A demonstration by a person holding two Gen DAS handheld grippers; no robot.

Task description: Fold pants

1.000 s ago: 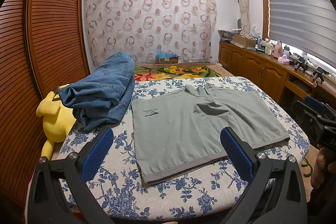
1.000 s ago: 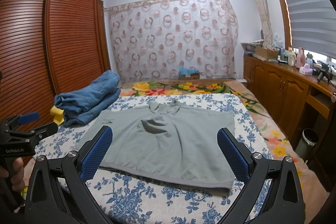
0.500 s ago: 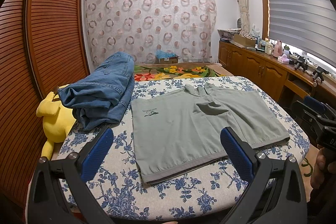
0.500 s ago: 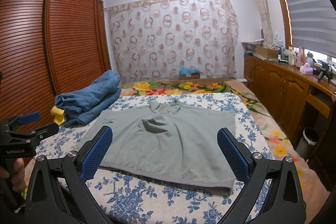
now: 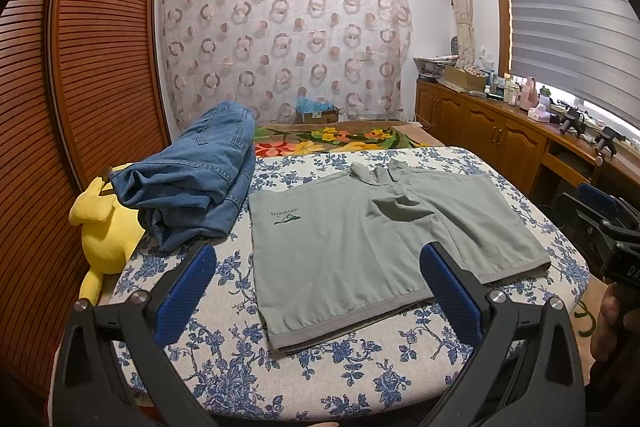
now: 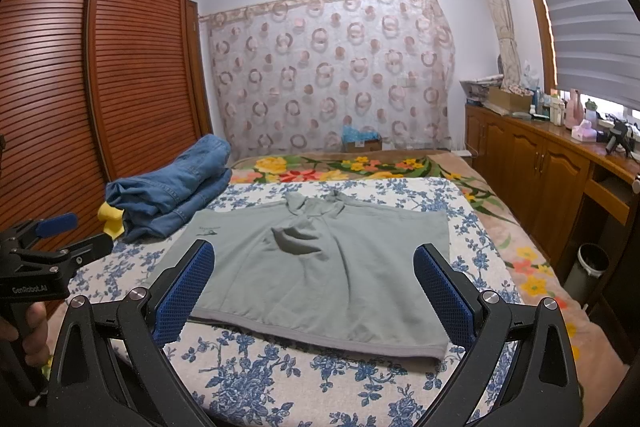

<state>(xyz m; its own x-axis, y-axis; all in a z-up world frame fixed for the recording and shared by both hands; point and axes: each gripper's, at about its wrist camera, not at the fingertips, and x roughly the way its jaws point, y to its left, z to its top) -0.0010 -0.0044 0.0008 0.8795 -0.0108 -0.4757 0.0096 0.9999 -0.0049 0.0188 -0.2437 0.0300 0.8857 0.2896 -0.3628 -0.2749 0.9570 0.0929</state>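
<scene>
Both grippers wide apart, green pants (image 5: 360, 247) flat beyond them

I see soft daylight entering from the blinds (image 5: 568, 27) at two o'clock. Focus is sharp; my fisheye edges bend and darken.

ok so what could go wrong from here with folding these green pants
1. The green pants lie close beside the folded jeans; a leftward fold might drag onto that pile.
2. A loose flap is rumpled near the crotch; folding over it could trap a crease.
3. The near hem sits not far from the bed edge. Both the left gripper and right gripper are open and above the bed, so a shallow pinch may grab only one layer or the floral sheet too.
</scene>
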